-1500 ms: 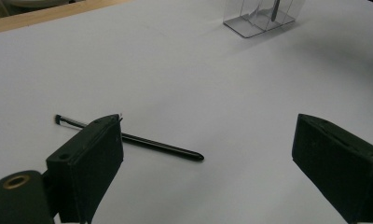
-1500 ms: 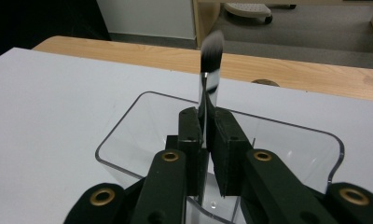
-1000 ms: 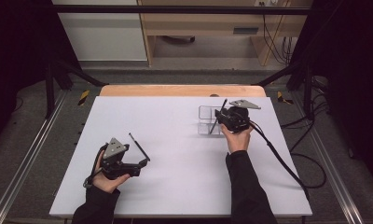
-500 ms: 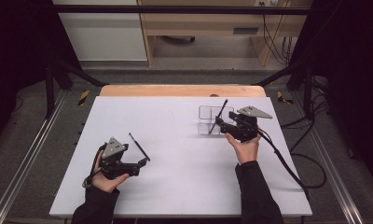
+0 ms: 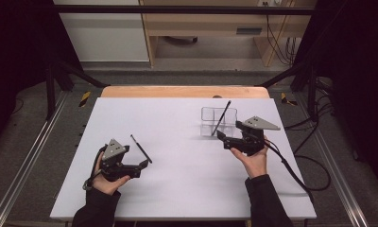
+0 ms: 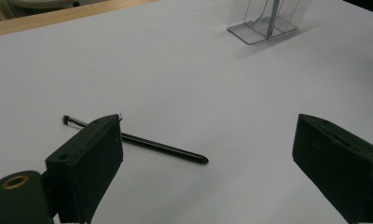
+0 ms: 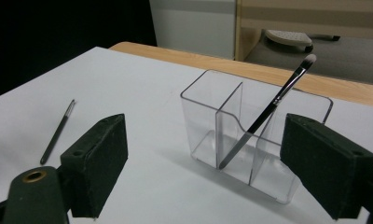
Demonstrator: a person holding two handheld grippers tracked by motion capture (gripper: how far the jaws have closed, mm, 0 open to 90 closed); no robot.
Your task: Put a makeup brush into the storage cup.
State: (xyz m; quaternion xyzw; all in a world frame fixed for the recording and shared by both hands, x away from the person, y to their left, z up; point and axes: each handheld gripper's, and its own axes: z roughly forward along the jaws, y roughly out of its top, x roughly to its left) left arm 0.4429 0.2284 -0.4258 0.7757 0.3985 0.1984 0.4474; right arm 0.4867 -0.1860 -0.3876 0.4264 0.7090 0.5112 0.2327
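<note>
Item: slim black brush point(image 6: 138, 141), lying flat on the white table point(image 5: 177, 189), just ahead of the left gripper point(image 5: 141, 166) and well apart from the clear organizer point(image 7: 250, 140). Judged light, thin and rigid along the handle, smooth and apt to roll or slip; lying flush with the surface, it leaves little to get under, so the best hold would seem to be across the mid-handle, pads square to the shaft. Which end carries bristles is hard to tell at this size; in the left gripper view the near jaw covers part of the shaft by the small ferrule-like tip. Companion item: second brush point(image 7: 268, 109), pale-tipped, standing tilted in the middle compartment of the organizer, its foot in the bottom corner and its shaft leaning on the rim. Organizer: transparent, thin-walled, probably light enough to shift if nudged; its far walls are faint and its top is cut off in the left gripper view. Left gripper: jaws wide apart, nothing between them. Right gripper point(image 5: 223, 138): just beside the organizer, jaws having just opened, standing apart and empty. Person's hands point(image 5: 107, 182) grasp both tools; sleeves are cut off at the frame's bottom.
</note>
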